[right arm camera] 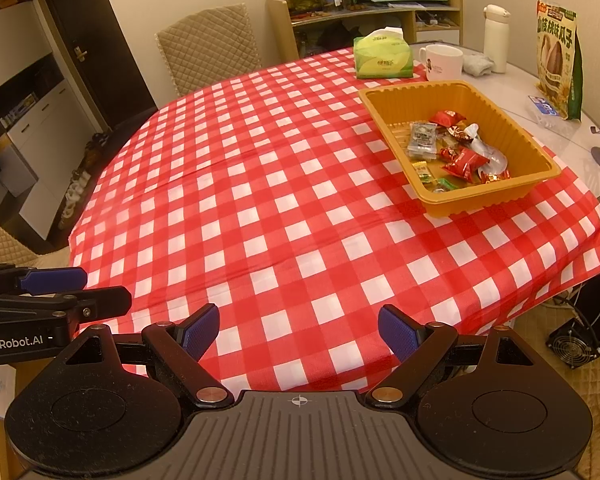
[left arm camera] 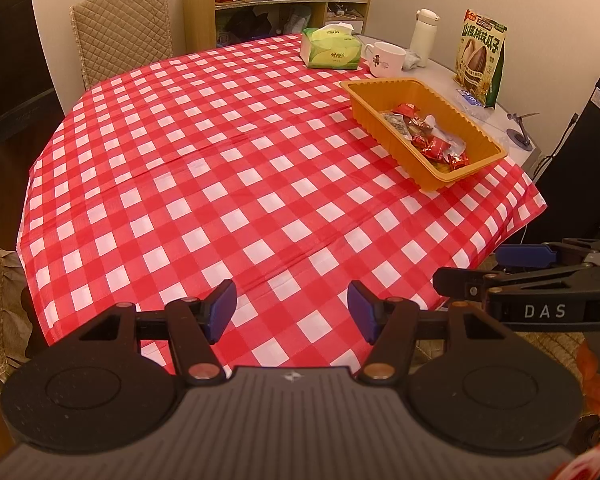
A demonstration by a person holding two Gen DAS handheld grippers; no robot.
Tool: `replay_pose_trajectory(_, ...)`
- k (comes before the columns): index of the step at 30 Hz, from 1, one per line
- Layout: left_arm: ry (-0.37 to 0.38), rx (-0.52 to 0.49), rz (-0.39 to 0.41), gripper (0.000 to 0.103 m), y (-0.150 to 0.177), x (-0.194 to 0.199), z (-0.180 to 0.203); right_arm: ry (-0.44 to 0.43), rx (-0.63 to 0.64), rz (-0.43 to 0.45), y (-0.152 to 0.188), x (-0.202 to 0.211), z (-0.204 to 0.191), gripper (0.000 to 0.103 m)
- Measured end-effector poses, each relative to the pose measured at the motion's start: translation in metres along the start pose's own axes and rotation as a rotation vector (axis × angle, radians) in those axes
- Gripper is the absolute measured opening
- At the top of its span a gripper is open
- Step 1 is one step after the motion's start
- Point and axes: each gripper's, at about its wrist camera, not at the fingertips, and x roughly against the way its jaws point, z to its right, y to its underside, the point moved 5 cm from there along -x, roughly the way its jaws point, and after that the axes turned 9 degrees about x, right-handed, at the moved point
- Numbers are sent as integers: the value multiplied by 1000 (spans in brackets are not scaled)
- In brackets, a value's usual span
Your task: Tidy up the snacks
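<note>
An orange tray (left arm camera: 364, 110) (right arm camera: 388, 114) stands on the right side of the red-checked table (left arm camera: 227, 184) (right arm camera: 279, 200). Several wrapped snacks (left arm camera: 428, 136) (right arm camera: 456, 152) lie inside it, mostly red packets. My left gripper (left arm camera: 291, 310) is open and empty over the table's near edge. My right gripper (right arm camera: 300, 332) is open and empty, also over the near edge. Each gripper shows from the side in the other's view: the right one (left arm camera: 496, 268), the left one (right arm camera: 79, 288). No loose snacks show on the cloth.
A green tissue box (left arm camera: 332, 50) (right arm camera: 384, 56), a white mug (left arm camera: 386, 59) (right arm camera: 444, 62), a white flask (left arm camera: 424, 36) (right arm camera: 496, 38) and a sunflower-seed bag (left arm camera: 482, 60) (right arm camera: 556, 60) stand at the far side. Padded chairs (left arm camera: 123, 28) (right arm camera: 211, 44) flank the table.
</note>
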Motion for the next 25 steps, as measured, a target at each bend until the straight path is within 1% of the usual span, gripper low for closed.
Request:
replay_pose_trajectory(16,3,0,1,59,-2,0,-1,0,0,0,-1,0,0,86)
replay_pose_trajectory(22,8,0,-1,59,-9,-3,3,1,0,1,-1,0,0,86)
replay_pose_trajectory(23,8,0,-2,60,-9,-3,4,1,0,1,-1,0,1,86)
replay_pose_trajectory(25,10,1,-5,65,-8,-5,3,1,-1,1,-2,0,1,86)
